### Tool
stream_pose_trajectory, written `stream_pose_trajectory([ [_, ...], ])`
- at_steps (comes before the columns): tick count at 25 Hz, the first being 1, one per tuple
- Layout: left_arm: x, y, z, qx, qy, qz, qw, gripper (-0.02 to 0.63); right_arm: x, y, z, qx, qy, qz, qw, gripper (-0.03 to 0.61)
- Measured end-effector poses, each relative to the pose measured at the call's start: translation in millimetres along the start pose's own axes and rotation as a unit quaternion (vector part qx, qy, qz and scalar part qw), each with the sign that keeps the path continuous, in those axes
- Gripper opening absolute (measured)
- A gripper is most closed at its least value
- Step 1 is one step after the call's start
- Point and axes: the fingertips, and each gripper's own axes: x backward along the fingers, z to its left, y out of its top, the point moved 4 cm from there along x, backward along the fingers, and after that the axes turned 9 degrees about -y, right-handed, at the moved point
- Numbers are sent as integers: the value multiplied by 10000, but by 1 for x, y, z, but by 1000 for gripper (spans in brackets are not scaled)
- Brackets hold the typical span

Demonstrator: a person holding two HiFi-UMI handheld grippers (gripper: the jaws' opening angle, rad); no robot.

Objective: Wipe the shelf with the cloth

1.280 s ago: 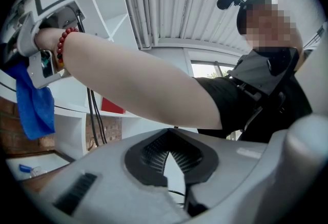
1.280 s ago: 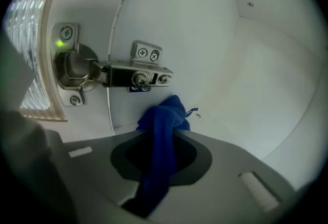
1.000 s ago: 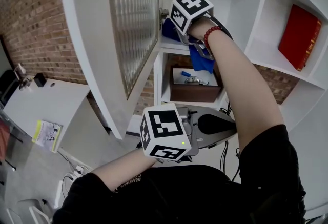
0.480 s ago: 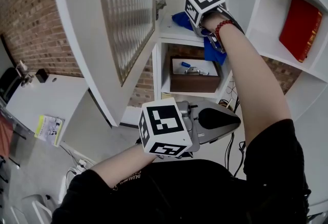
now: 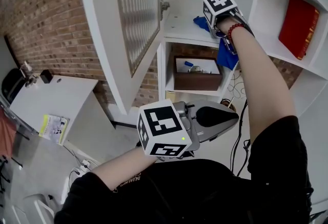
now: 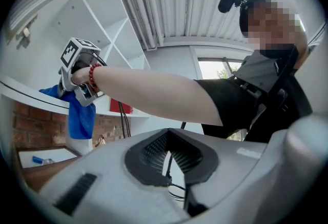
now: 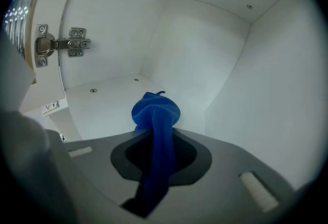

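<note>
Now the right tongs [image 7: 160,142] pinch the blue cloth [image 7: 155,110] on the white shelf [image 7: 105,99].
The cloth's bunched end rests on the shelf floor. The left tongs [image 6: 170,169] hang low, closed, holding nothing.

Red flat book [image 5: 299,25] tilted, far right. Brown wooden box [image 5: 197,82] holds small items. Yellow-green leaflet [image 5: 53,128] lies on white counter [image 5: 56,96].
</note>
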Motion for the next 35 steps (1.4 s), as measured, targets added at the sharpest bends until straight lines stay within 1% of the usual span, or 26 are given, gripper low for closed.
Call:
stream_pose_trajectory([
  [2,4,2,-1,64,92,-54,9999,0,1,0,-3,-44,-193,53,9998,55],
  [6,8,-4,-9,70,117,-1,9999,0,4,-6,-6,-161,-480,211,9985,55],
  [8,12,-6,-13,53,122,9,9999,0,4,-8,-7,-196,-567,279,9978,55],
  [10,16,-8,-17,51,119,16,9999,0,4,-7,-8,-192,-534,272,9980,55],
  [11,18,-10,-20,63,112,18,9999,0,6,-4,-8,-220,-397,161,9988,57],
  [12,21,-12,-22,91,105,12,9999,0,10,2,-5,-324,-113,-75,9994,57],
  [13,24,-14,-24,138,98,-3,9999,0,17,10,2,-522,337,-418,9972,58],
  [14,27,-16,-26,194,96,-23,9998,0,28,21,13,-771,900,-796,9898,58],
  [15,29,-17,-27,238,102,-44,9997,0,38,31,27,-991,1475,-1115,9777,58],
  [16,31,-18,-28,253,112,-63,9996,0,48,40,43,-1114,1947,-1318,9656,60],
  [17,32,-20,-29,233,113,-76,9996,0,54,46,58,-1110,2239,-1412,9579,61],
  [18,33,-22,-31,184,100,-79,9997,0,57,50,73,-1001,2352,-1442,9560,61],
  [21,38,-33,-40,-15,48,-28,10000,0,54,48,107,-621,2313,-1385,9610,61],
  [23,44,-36,-46,-59,88,-16,9999,0,50,47,119,-462,2185,-1274,9664,61],
  [25,51,-35,-51,-11,139,-49,9999,0,49,48,124,-147,1932,-1144,9743,61],
  [28,61,-37,-54,112,215,-89,9997,0,49,47,129,292,1410,-1048,9840,61],
  [31,66,-41,-58,190,331,-76,9992,0,46,47,129,258,1057,-988,9891,60],
  [35,67,-47,-59,217,529,-35,9984,0,41,40,117,140,872,-922,9918,60],
])
